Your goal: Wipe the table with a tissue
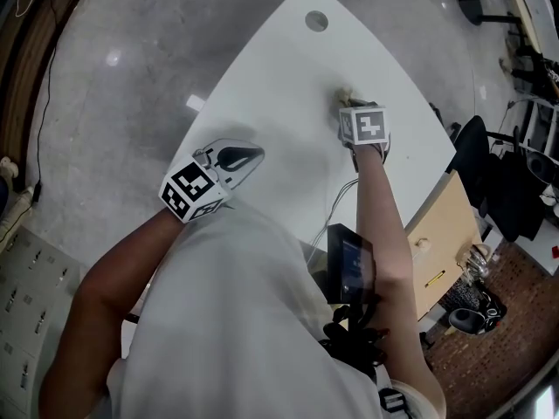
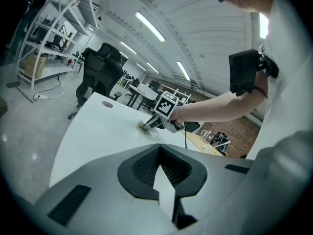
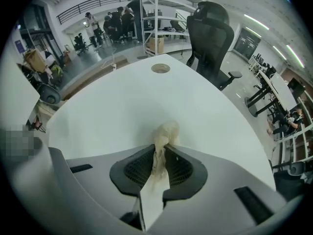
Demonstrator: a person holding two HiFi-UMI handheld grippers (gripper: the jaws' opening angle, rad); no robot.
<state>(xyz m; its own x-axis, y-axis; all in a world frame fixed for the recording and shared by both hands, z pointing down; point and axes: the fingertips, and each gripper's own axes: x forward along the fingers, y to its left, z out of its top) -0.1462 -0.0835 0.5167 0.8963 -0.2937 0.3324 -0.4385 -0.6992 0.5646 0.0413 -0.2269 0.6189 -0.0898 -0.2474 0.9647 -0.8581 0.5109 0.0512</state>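
The crumpled tissue (image 3: 165,132) is clamped tight in the right claw (image 1: 342,105) and pressed down onto the white desk (image 1: 279,68), its bunched end poking out past the claw tips. Over at the near edge of the desk, the left claw (image 1: 247,157) is held closed on nothing, well apart from the tissue. A round cable hole (image 1: 316,21) is seen at the desk's far end, with a black office chair (image 3: 210,31) beyond it.

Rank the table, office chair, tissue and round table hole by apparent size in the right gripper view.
1. table
2. office chair
3. tissue, which is nearest the camera and so looks enlarged
4. round hole
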